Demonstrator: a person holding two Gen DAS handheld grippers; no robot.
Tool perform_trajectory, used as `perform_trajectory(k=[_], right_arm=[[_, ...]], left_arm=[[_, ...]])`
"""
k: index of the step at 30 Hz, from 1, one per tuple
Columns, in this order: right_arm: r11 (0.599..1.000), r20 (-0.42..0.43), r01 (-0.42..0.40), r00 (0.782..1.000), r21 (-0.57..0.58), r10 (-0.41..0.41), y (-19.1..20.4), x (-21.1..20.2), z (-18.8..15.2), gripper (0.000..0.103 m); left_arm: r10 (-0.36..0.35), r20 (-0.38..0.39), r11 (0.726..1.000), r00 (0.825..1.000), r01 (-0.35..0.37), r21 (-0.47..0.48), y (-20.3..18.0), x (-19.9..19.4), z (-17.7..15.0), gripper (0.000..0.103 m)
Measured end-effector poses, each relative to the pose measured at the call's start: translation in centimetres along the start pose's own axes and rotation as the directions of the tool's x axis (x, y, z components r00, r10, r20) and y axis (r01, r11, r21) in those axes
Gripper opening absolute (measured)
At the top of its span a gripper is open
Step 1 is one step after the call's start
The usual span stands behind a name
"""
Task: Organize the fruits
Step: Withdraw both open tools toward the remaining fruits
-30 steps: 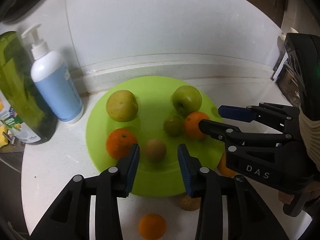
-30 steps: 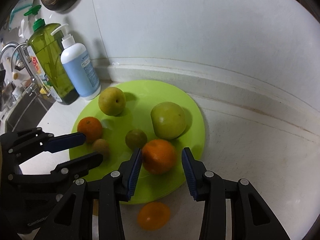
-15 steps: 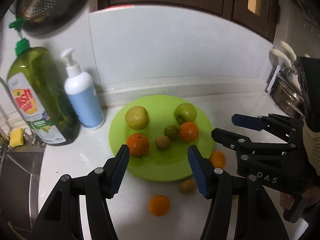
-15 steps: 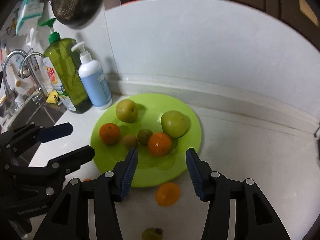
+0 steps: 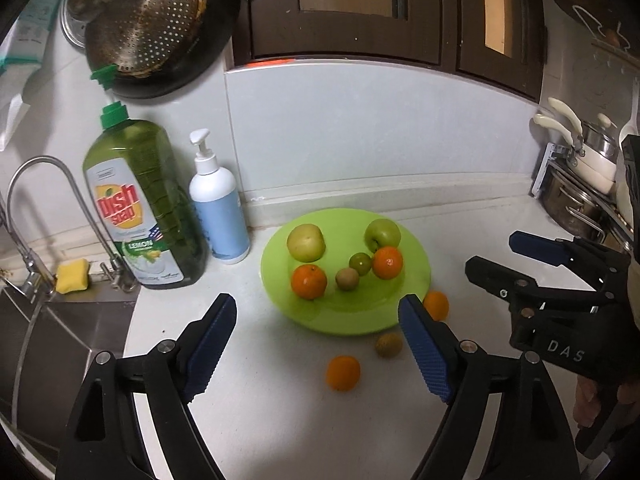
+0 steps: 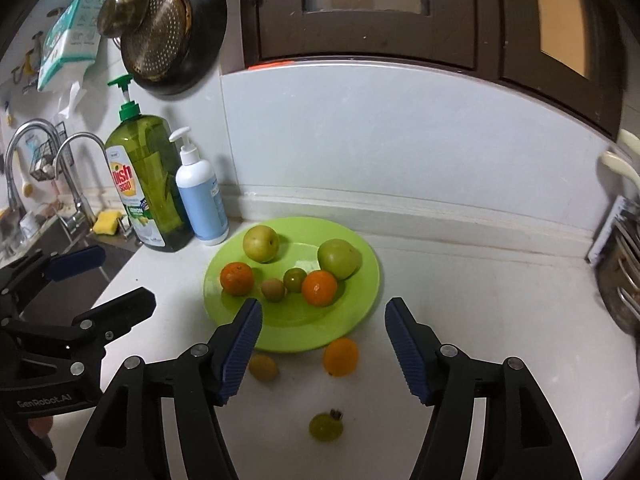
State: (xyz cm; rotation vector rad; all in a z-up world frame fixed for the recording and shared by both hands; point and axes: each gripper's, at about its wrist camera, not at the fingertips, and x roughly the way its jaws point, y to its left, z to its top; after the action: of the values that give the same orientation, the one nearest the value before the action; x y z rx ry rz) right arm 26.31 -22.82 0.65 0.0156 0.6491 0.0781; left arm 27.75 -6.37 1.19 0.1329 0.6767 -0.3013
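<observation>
White bench (image 6: 480,320) carries a green plate (image 6: 360,304) holding six fruits. Both tongs are spread apart, empty: left tongs (image 5: 316,344), right tongs (image 6: 322,346). Loose fruit sits on the bench just off the plate's near rim: orange (image 6: 340,357) dead ahead between the right tongs' tips, yellowish fruit (image 6: 263,367) beside its left fingertip, small green fruit (image 6: 325,427) nearest. All roundish, no useful long axis. Right is better lined up for the orange.

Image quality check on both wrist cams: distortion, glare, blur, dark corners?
Left wrist: heavy fisheye, backsplash edge bows, black vignette corners; soft sheen on the plate near rim; fruit sharp, left tongs sharp. Right wrist: same barrel bend and vignette, dim warm light, soft shadows under the fruit on the plate; right tongs sharp.
</observation>
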Motion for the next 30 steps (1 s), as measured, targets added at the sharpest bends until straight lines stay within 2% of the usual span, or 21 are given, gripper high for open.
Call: perform_trajectory(k=[13, 30], right_arm=[[0.997, -0.003, 0.051, 0.999, 0.058, -0.051, 0.6, -2.1, -3.5, 0.065], [0.989, -0.092, 0.085, 0.993, 0.120, -0.074, 0.3, -1.1, -7.4, 0.065]], left_arm=[[-0.004, 0.003, 0.999, 1.000, 0.004, 0.037, -0.2, -1.9, -3.0, 0.083], [-0.011, -0.069, 0.996, 0.998, 0.017, 0.090, -0.7, 0.5, -6.4, 0.083]])
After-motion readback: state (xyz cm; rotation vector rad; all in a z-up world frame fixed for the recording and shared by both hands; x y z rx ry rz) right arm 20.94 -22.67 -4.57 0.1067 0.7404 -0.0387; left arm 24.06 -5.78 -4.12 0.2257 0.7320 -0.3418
